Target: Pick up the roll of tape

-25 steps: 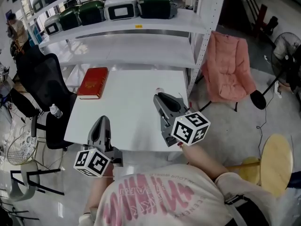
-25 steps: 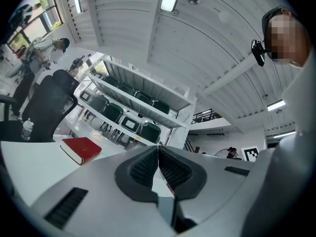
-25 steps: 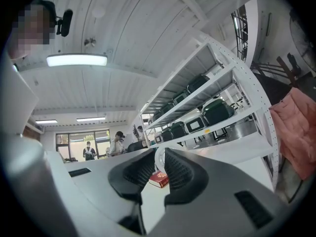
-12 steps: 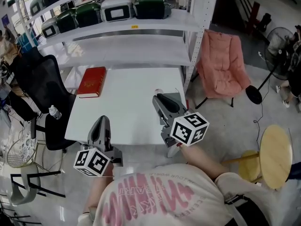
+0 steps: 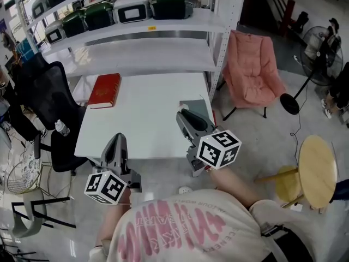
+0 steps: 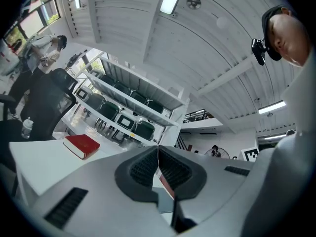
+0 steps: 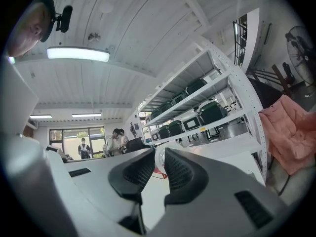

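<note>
While reaching over the near right corner of the white counter point(image 5: 147, 119), pinches the roll of tape point(image 7: 160, 160) in the fingers of the right gripper point(image 5: 184, 113), one pad against each side of the whitish ring. Seems clear of the counter top, judging by the right gripper view. Holds the left gripper point(image 5: 117, 139) at the counter's near edge, fingers pressed together with nothing between them.

Little writing to read anywhere. Black-and-white square markers point(image 5: 219, 149) on the cube of each gripper, patterns only, no letters. Pink lettering across the white shirt point(image 5: 180, 228) (upside down and creased, so not legible). A small yellow label point(image 5: 151, 28) on the front edge of the shelf point(image 5: 180, 22), too small to make out. On the counter's far left corner, lying flat, a red book point(image 5: 104, 90), cover print unreadable. Along the shelf, a row of green and white cases point(image 5: 131, 8). Right of the shelving, a pink chair point(image 5: 251, 70); left of the counter, a black office chair point(image 5: 46, 100).
</note>
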{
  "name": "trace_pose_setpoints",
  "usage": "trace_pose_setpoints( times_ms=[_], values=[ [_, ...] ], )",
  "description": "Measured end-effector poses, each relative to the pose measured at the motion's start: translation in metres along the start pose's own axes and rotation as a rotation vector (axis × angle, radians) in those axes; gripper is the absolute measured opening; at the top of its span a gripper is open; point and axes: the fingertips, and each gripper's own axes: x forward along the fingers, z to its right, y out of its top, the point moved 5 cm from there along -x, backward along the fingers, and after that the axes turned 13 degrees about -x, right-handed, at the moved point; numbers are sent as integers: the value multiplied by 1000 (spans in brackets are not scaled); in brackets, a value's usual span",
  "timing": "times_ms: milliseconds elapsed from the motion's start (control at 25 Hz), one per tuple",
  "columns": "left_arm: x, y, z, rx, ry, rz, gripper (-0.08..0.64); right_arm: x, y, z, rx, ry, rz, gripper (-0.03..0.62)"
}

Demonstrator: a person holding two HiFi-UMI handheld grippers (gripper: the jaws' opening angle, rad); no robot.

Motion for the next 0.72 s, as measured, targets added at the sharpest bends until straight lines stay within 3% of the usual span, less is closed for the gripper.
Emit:
trace_pose_setpoints(
  times_ms=[720],
  values=[
    [-23,-13,5,-27,-15,-18,25,-29,-13,-15,5,-34,-30,75]
  ],
)
